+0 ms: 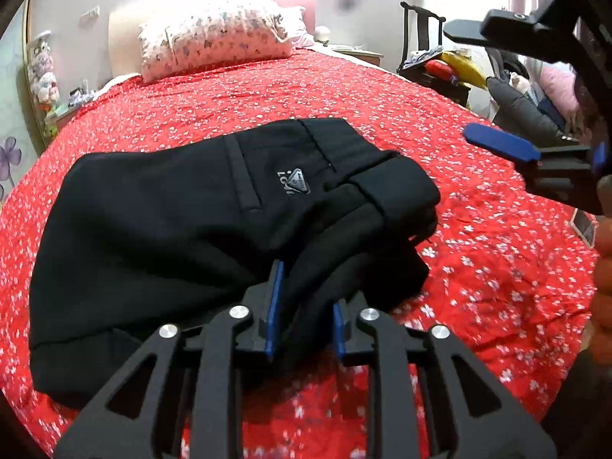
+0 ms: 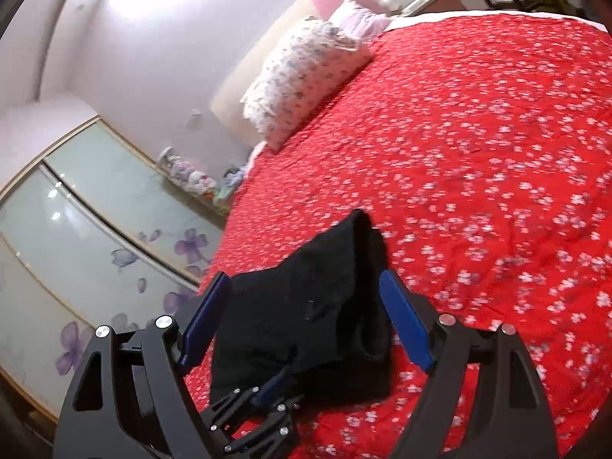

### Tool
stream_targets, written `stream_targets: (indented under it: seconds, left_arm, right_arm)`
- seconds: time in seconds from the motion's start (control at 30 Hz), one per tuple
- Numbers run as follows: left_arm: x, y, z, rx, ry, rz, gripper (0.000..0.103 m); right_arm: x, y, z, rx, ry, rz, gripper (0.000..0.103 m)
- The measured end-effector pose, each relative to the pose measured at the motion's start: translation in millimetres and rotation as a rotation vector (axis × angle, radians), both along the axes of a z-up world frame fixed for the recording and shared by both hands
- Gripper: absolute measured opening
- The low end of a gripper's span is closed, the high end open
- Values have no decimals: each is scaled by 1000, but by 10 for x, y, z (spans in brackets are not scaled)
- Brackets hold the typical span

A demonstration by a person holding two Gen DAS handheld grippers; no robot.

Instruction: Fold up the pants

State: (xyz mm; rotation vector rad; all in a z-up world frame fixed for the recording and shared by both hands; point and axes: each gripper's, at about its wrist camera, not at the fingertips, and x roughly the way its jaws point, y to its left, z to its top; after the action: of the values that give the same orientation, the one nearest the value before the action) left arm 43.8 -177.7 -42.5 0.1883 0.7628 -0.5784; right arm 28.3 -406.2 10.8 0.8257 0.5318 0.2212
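The black pants lie folded in a thick stack on the red flowered bedspread, with a back pocket and a small triangular logo facing up. My left gripper is at the stack's near edge. Its blue pads stand a little apart, with a fold of black cloth loosely between them. My right gripper hovers to the right above the bed, wide open and holding nothing. In the right wrist view the pants show below and between the right gripper's spread fingers, and the left gripper rests on their near end.
A flowered pillow lies at the head of the bed. A dark chair piled with clothes stands to the right. A glass-fronted wardrobe runs along the left side. A person's hand is at the right edge.
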Motion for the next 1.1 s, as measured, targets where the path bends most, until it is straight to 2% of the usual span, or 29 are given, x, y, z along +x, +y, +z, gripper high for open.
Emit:
stream_targets:
  seconds: [0.07,0.13,0.17,0.2,0.27,0.3,0.33,0.37,0.4,0.47,0.53,0.6,0.77,0.83,0.93,1.1]
  left_arm:
    - [-28,128,50,-47,29,-6,33]
    - [-92,290,116,-119,60,-13,52]
    - [-127,390,171,-173,66,-18,69]
    - [-174,533,252,-232,53,-4,78]
    - [-199,774,387,-331,17,26,79]
    - [-184,925,461,-376,-17,67,86]
    - [-155,1041,512,-390,-62,125,92]
    - [-104,1153,556,-369,-127,216,98]
    - [-49,1213,567,-337,-155,276,98]
    - [96,1272,529,-227,-180,396,99]
    - [177,1268,460,-136,-191,453,99]
    - [223,1251,367,-75,-182,470,100]
    - [301,1180,225,-13,-149,477,101]
    - [329,1117,181,12,-141,458,101]
    - [339,1062,114,40,-123,444,101]
    - [337,1053,1,71,-92,443,101]
  right_arm:
    - [25,57,21,-9,-16,31,82]
    - [63,146,33,-6,-29,88,82]
    - [73,179,31,0,-31,109,82]
    - [95,230,21,10,-35,142,82]
    - [127,315,13,9,-35,180,82]
    - [140,360,12,-1,-37,197,82]
    - [163,425,16,-16,-37,217,82]
    - [176,473,10,-26,-35,231,82]
    - [202,538,-3,-42,-28,248,82]
    - [211,609,-43,-63,-12,259,82]
    - [237,663,-91,-82,10,258,82]
    - [254,687,-123,-88,26,252,82]
    - [229,658,-134,-81,34,239,82]
    - [246,643,-186,-79,65,233,82]
    - [310,640,-352,-77,163,227,83]
    - [273,618,-391,-45,171,233,83]
